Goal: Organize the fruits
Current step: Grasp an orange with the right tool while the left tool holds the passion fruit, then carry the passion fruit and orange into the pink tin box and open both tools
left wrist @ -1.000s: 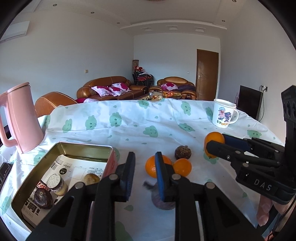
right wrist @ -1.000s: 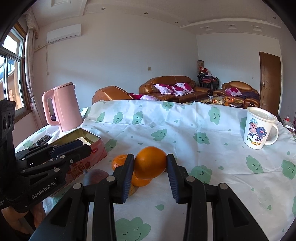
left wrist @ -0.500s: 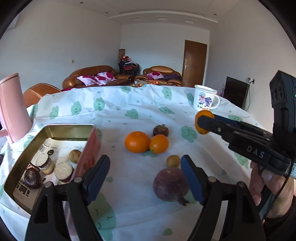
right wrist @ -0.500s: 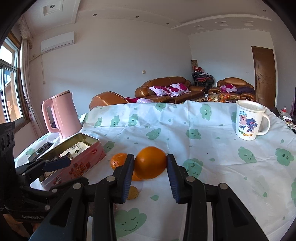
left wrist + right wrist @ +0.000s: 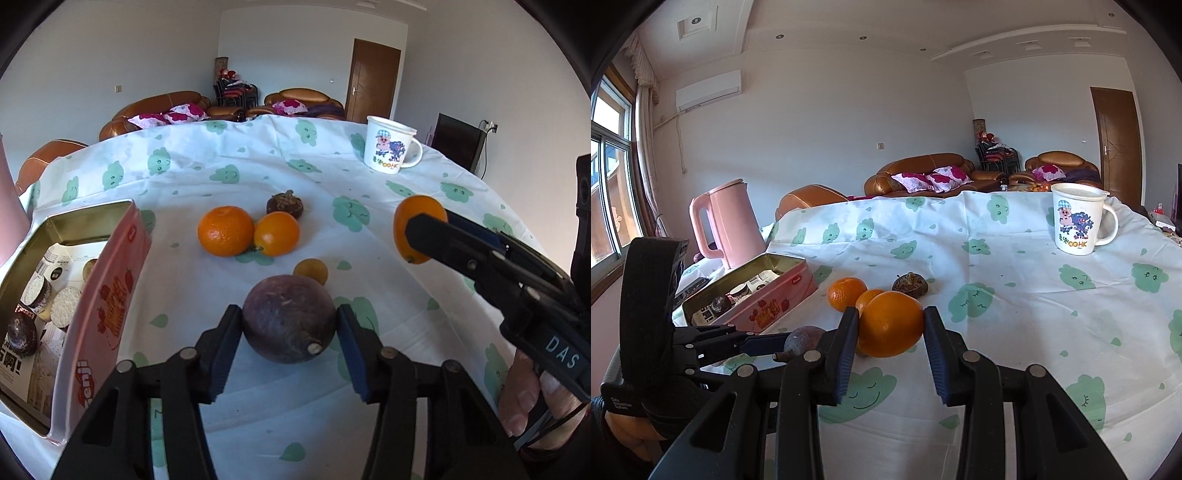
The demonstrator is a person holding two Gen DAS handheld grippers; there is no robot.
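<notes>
A: What has changed in the last half second?

B: The left gripper [image 5: 290, 326], whose jaws stood wide apart over the cloth, has closed onto the dark purple fruit [image 5: 289, 318]; both blue pads now press its sides. The right gripper [image 5: 891, 325] has not changed: it keeps the large orange [image 5: 890, 323] pinched between its pads, up off the table.

A: What lies around, left to right?

B: At the far left a pink kettle [image 5: 726, 222]. Next to it an open pink tin [image 5: 107, 291] with small packaged snacks inside; its near wall stands close on the left of the purple fruit. Middle of the green-cloud tablecloth [image 5: 229, 155]: a tangerine [image 5: 225, 231] touching a smaller orange [image 5: 276, 233], a brown dried-looking fruit [image 5: 285, 204] just behind them, and a little yellow fruit [image 5: 311, 270] just beyond the purple one. Far right, a white cartoon mug [image 5: 1078, 218].

A: Anything in the way?

B: From the right wrist view, the held orange hides part of the smaller one.

A: How does the purple fruit look?

B: Round, matte, scuffed, with a short stem stub facing the camera. Whether it rests on the cloth, I cannot tell.
</notes>
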